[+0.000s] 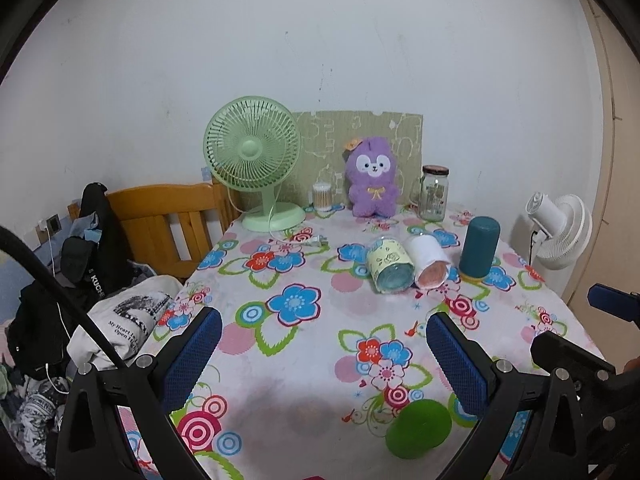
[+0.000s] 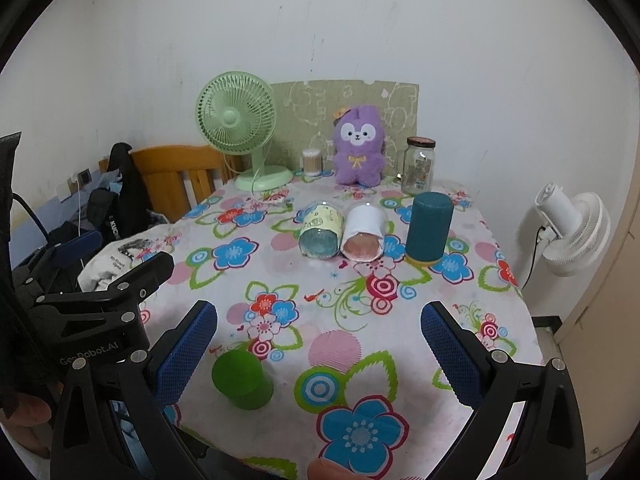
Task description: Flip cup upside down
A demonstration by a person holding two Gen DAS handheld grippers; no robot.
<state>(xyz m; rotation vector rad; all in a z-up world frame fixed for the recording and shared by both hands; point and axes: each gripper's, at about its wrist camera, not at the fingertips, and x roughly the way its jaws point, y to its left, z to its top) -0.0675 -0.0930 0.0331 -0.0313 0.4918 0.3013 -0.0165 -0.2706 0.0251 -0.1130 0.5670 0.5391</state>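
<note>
A green cup (image 1: 419, 428) stands with its flat base up on the flowered tablecloth near the front edge; it also shows in the right wrist view (image 2: 241, 380). My left gripper (image 1: 324, 354) is open and empty, with the cup just inside its right finger. My right gripper (image 2: 319, 346) is open and empty, with the cup close to its left finger. A dark teal cup (image 2: 429, 227) stands base up farther back. Two cups, one pale yellow (image 2: 321, 232) and one white (image 2: 365, 234), lie on their sides beside it.
A green desk fan (image 1: 256, 160), a cotton swab box (image 1: 322, 196), a purple plush toy (image 1: 371, 178) and a glass jar (image 1: 434, 193) line the back by the wall. A wooden chair with bags (image 1: 96, 248) is left; a white fan (image 2: 572, 228) is right.
</note>
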